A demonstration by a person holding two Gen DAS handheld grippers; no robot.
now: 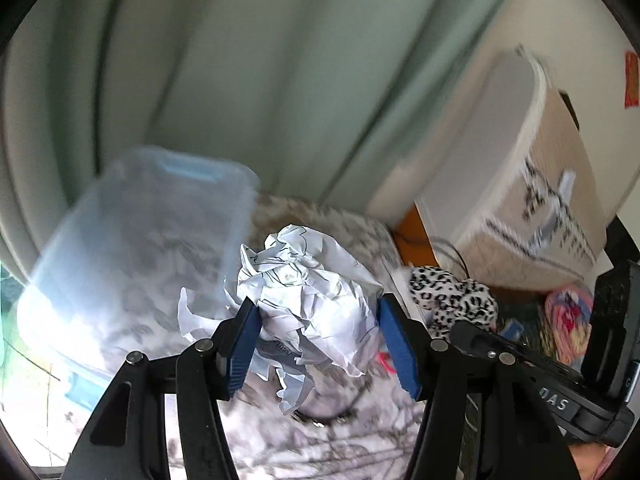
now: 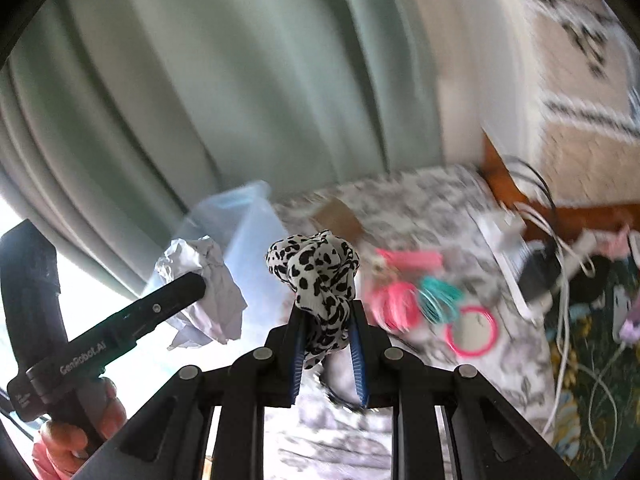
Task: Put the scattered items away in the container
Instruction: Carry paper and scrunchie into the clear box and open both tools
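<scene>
Left wrist view: my left jaws [image 1: 318, 340] pinch a crumpled paper ball [image 1: 316, 292], blue pads pressing its sides, ball held clear above the patterned table [image 1: 360, 452]. Clear plastic container [image 1: 140, 240] sits at 10 o'clock from the ball, open top, looks empty as far as blur allows. My right jaws [image 2: 326, 344] show in the right wrist view, nearly pressed together on a leopard-print scrunchie [image 2: 316, 280], fabric bunched above the pads. In that view the container [image 2: 244, 220] lies at 11 o'clock, just behind the paper ball [image 2: 204, 292].

Loose items on the table at 2 to 3 o'clock of the scrunchie: pink hair ties [image 2: 394, 304], teal hair ties [image 2: 440, 296], a pink ring [image 2: 472, 332]. Cables [image 2: 560, 280] at the far right edge, likely not task items. Curtain [image 2: 200, 80] behind everything; cardboard box [image 1: 540, 184] off at 2 o'clock in the left view.

Step, my judgement: carry phase, both loads picked, neither dropped yet. Next move calls for bringing each load over the container mouth, then spreading the jaws so the things fall inside. Paper is closer, probably goes first. Watch that the scrunchie doesn't snag on a pad.
</scene>
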